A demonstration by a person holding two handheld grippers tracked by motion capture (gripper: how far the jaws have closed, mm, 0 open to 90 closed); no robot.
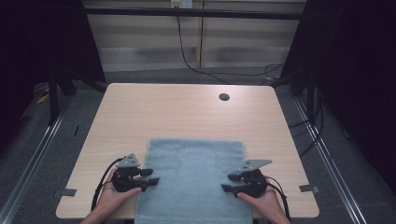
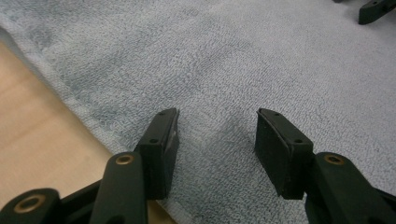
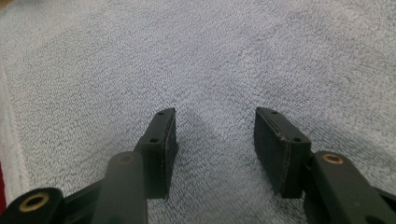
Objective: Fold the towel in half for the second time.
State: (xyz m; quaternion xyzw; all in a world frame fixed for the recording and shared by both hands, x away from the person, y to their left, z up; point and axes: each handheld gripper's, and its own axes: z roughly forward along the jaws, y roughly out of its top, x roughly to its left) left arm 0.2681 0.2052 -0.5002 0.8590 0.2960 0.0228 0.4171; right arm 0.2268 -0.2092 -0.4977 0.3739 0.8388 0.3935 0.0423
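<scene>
A pale blue towel (image 1: pixel 194 179) lies flat on the table (image 1: pixel 187 112), at its near edge and about midway across. The left hand-held gripper (image 1: pixel 152 176) sits at the towel's left edge, pointing inward; its jaws are spread with nothing between them, just over the cloth beside the hem. The right hand-held gripper (image 1: pixel 227 183) sits at the towel's right edge, facing the left one, jaws likewise spread and empty above the towel.

Right gripper (image 3: pixel 215 122) fingers (image 3: pixel 161 149) apart over towel (image 3: pixel 210 56)
</scene>
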